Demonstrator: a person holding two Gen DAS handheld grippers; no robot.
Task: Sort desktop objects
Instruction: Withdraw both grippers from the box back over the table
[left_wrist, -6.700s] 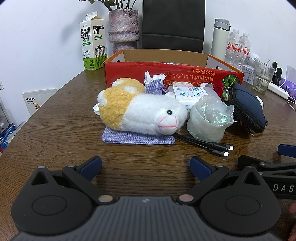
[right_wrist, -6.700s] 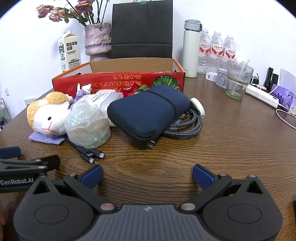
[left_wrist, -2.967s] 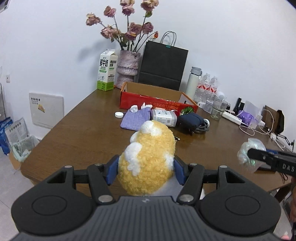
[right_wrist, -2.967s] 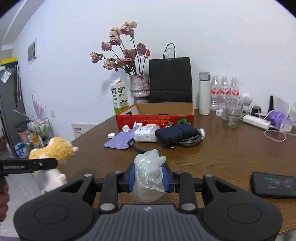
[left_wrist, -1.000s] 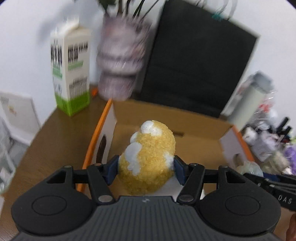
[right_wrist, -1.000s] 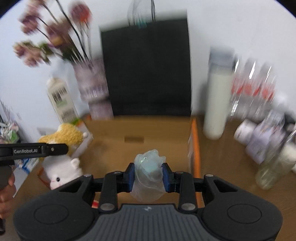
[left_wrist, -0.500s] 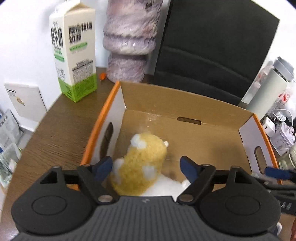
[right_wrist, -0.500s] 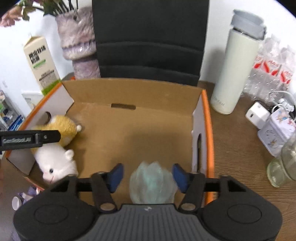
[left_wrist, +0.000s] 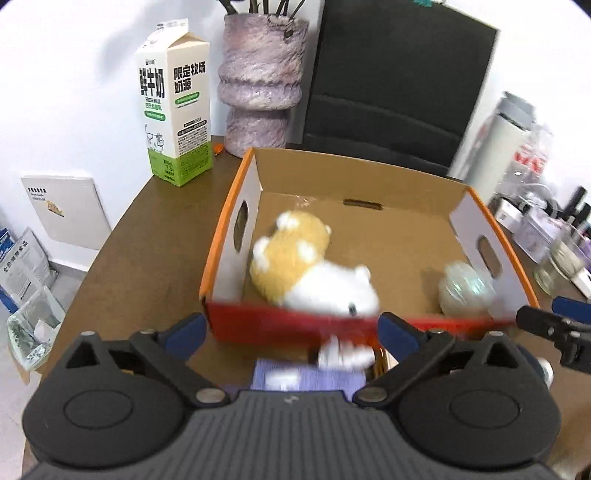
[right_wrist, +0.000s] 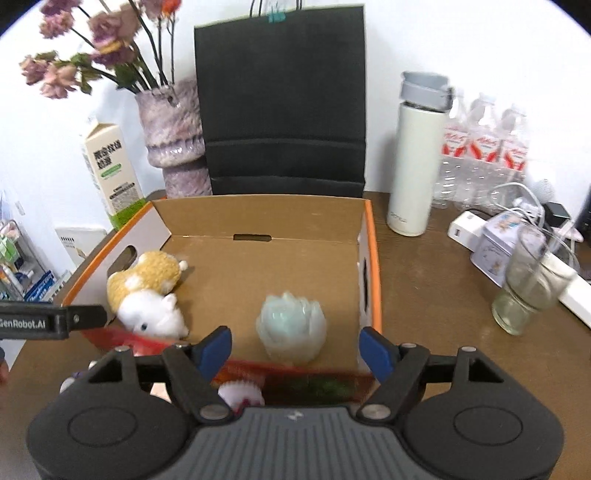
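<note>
The yellow-and-white plush toy (left_wrist: 310, 267) (right_wrist: 147, 295) lies on its side in the left half of the red-and-orange cardboard box (left_wrist: 229, 236) (right_wrist: 369, 258). A crumpled clear plastic bundle (left_wrist: 466, 288) (right_wrist: 291, 325) rests in the box's right half. My left gripper (left_wrist: 291, 328) hangs over the box's near wall, its jaws still opening with nothing between them. My right gripper (right_wrist: 295, 349) is also above the near wall, jaws opening, and the plastic bundle lies beyond them on the box floor. A purple cloth (left_wrist: 306, 376) shows in front of the box.
A milk carton (left_wrist: 175, 122), a stone vase (left_wrist: 262, 81) and a black paper bag (right_wrist: 280, 99) stand behind the box. A white flask (right_wrist: 417, 155), water bottles (right_wrist: 480, 158), a glass (right_wrist: 528, 280) and a power strip (right_wrist: 476, 230) crowd the right side.
Both grippers let go: the plush toy dropped from the left jaws and the plastic bundle from the right into the box. Both grippers then drew back toward the box's near wall.
</note>
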